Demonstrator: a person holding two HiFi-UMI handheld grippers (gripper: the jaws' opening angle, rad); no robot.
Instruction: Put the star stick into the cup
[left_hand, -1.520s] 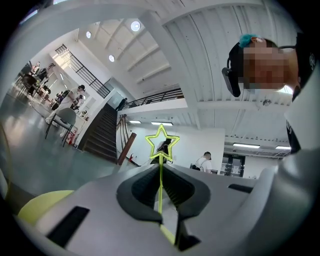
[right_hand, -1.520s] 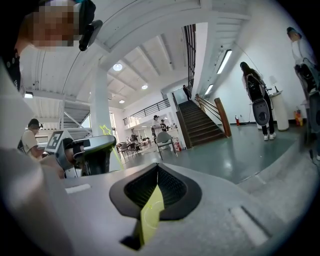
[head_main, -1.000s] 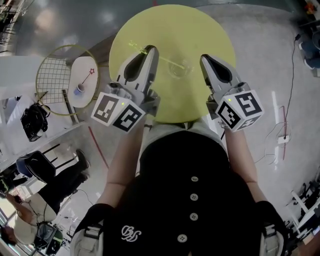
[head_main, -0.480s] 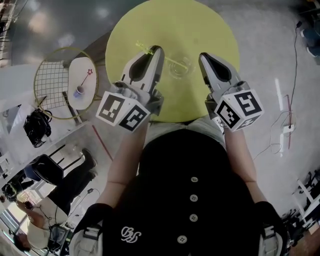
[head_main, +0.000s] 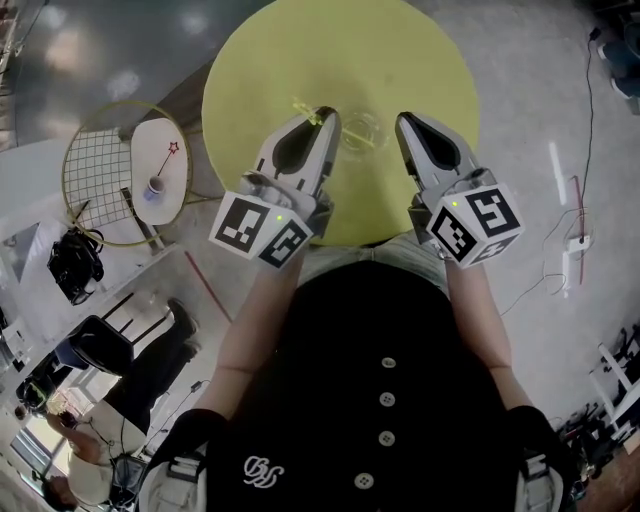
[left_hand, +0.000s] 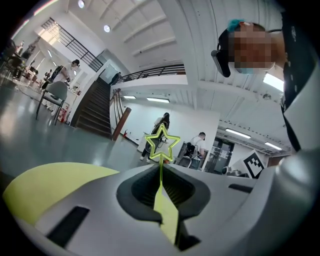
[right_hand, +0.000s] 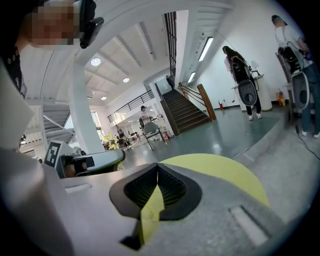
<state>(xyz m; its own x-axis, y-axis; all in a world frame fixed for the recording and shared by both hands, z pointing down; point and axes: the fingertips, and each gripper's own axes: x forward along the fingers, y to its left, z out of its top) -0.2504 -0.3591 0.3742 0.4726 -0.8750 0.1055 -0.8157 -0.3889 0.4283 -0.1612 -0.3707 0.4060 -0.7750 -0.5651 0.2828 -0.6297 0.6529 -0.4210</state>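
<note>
The thin yellow-green star-tipped plastic stick (left_hand: 161, 142) is clamped in the closed left gripper (left_hand: 161, 168), its star just left of the clear glass cup (head_main: 362, 132) on the round yellow bench (head_main: 400, 50). The right gripper (right_hand: 157, 166) is closed on nothing, right of the cup.

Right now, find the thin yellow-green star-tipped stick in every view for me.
Head view: star stick at upper centre, jutting up-left from the left gripper.
Left gripper view: star stick dead centre, its stem pinched in the shut jaws, star on top.
Right gripper view: a tiny yellow-green shape left of centre may be it; too small to confirm.
Shared landmark: the round yellow table.
</note>
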